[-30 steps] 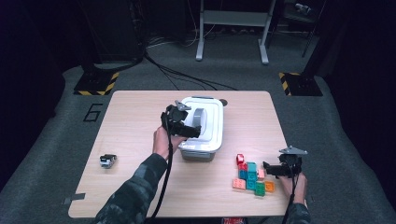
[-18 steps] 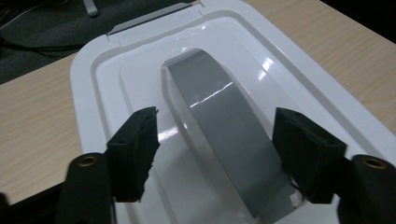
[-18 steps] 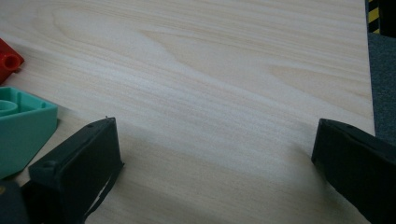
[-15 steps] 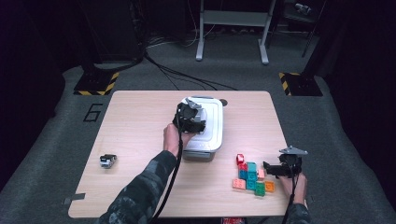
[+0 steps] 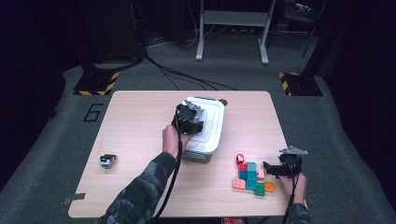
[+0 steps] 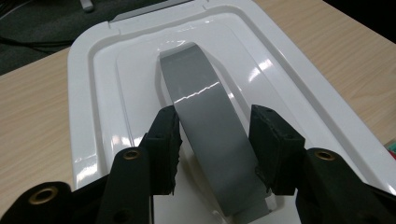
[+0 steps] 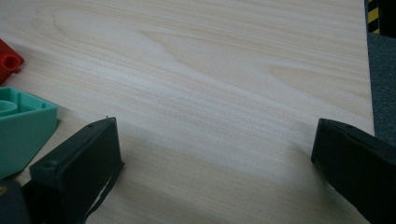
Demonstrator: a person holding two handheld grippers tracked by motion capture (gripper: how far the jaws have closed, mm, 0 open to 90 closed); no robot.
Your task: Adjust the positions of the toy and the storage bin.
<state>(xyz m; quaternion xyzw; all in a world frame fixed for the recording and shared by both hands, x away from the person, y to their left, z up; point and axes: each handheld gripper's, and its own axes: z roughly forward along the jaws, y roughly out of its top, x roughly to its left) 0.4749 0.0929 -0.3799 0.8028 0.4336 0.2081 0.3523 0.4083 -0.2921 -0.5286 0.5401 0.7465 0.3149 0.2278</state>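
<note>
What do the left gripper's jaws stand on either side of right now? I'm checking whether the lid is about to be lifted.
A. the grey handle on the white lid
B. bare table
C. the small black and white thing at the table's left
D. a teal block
A: in the left gripper view the left gripper has its jaws open on either side of the grey handle of the white lid, with a gap showing at the right jaw.

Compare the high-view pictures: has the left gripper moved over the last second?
Yes. The left gripper has shifted rightward and farther from the person, onto the white box lid, its jaws now straddling the grey handle.
</note>
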